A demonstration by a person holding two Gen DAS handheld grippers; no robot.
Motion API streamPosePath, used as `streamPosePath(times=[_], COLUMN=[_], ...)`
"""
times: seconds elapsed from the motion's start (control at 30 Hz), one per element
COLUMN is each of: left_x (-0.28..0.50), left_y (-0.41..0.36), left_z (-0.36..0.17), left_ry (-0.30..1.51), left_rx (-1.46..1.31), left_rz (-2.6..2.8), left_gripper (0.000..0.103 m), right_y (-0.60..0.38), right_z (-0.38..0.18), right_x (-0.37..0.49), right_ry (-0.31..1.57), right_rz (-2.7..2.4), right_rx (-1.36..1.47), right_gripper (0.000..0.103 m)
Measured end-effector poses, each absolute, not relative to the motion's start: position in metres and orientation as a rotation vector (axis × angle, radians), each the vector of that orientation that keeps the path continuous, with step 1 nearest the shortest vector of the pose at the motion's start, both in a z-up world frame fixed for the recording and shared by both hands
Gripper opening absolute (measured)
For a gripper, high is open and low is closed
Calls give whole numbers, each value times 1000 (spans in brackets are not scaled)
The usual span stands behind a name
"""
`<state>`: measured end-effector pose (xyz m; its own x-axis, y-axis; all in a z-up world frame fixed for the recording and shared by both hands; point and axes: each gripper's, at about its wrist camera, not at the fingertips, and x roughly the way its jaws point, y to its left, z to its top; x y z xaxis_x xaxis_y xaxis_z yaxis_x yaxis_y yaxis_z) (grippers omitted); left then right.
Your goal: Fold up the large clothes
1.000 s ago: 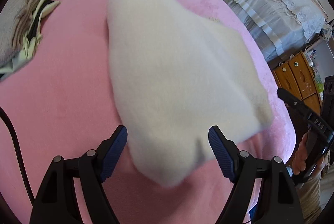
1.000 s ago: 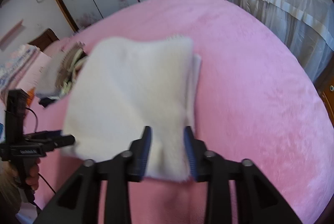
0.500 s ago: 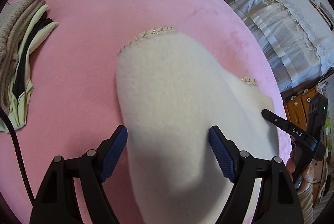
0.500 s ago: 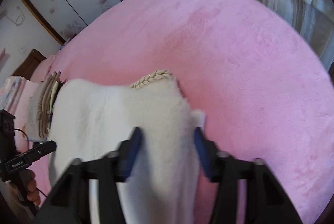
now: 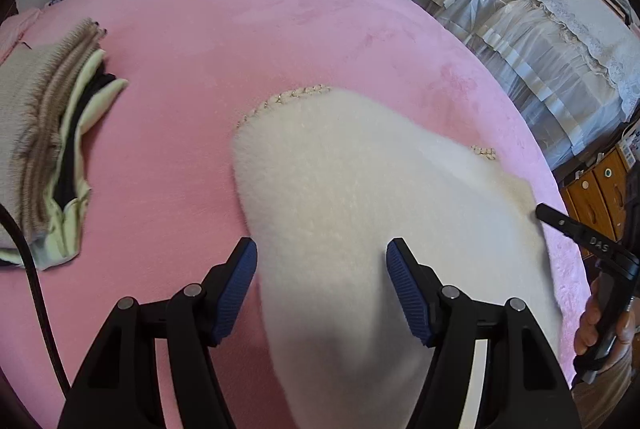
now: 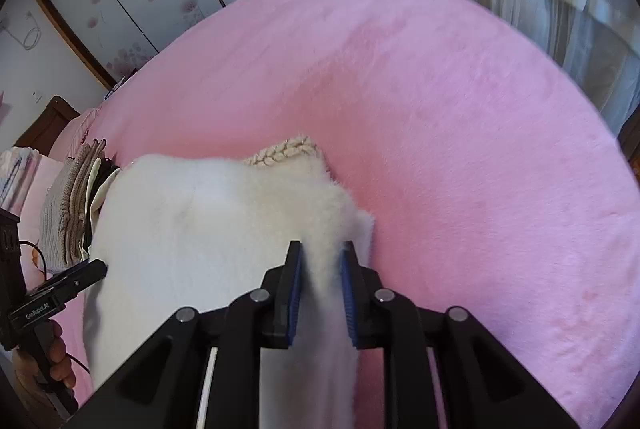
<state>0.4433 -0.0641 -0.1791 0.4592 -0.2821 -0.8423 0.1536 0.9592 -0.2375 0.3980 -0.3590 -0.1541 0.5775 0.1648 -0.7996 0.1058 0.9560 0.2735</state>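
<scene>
While the white fleece garment [image 5: 360,197] lay folded on the pink bed [image 5: 248,29], its near edge was pinched between the closing fingers [image 6: 294,285] of the right gripper [image 6: 322,293], a fold of fleece being squeezed in the narrow gap. The left gripper [image 5: 320,285] was held over the near left part of the garment with its blue-padded fingers [image 5: 236,285] spread apart; they had just been narrowing, yet no pad was seen pressing the fleece, which lay under and between them. A braided trim [image 6: 286,151] was shown at the garment's far edge. A stack of folded clothes [image 5: 48,133] was set at the far left of the bed, apart from the garment. A black cable [image 5: 36,293] was seen running along the left. Draped furniture [image 5: 532,41] was visible beyond the bed's right side.
</scene>
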Motion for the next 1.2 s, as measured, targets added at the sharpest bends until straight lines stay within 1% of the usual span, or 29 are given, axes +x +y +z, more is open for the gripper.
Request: streamPosePath(times=[0.07,0.1,0.13,0.3,0.43,0.53,0.57,0.6,0.7,0.73,0.8,0.83,0.87,0.93,1.1,1.2], left_x=[431,425,421,379,359,352,350,348,347,347,345,343,342,338,334,330], left_y=[-64,-65,-69,-70,-80,-82,-79,-77,-71,-70,-68,-67,-67,-64,-58,-49], left_z=[-170,-166,-163,-151,-173,-197,-201,-203,-202,-201,-198,-196,-194,-190,-183,-172], left_ry=[1077,1081,1081,1031,1055,1092,1085,1083,1086,1091,1095,1096,1095,1090,1147,1151], left_rx=[-129,-127,-126,-155,-149,-131,-145,-158,-189,-195,-198,-203,-206,-221,-215,-218], left_rz=[-255,-251,-254,-307,-311,-275,-282,-291,-291,-286,-266,-262,-261,-269,-286,-264], left_gripper=[69,73,75,75,75,76,76,77,77,77,77,77,77,77,77,77], right_y=[-353,-350,-347,-309,-285,-288,-294,-302,-314,-317,-319,-320,-322,-324,-323,-326], right_z=[-136,-128,-121,-103,-118,-148,-160,-167,-163,-157,-149,-145,-141,-135,-125,-120], right_x=[382,373,365,330,317,315,315,313,302,299,293,291,288,283,277,273], right_ry=[922,900,884,851,872,923,946,953,939,932,923,917,906,897,919,935], right_rz=[45,67,89,183,239,145,116,126,144,141,137,137,136,142,136,168], right_rx=[281,274,265,160,115,49,46,74,124,134,139,145,158,179,177,218], right_gripper=[19,19,20,20,20,20,16,15,16,21,36,49,59,63,64,66])
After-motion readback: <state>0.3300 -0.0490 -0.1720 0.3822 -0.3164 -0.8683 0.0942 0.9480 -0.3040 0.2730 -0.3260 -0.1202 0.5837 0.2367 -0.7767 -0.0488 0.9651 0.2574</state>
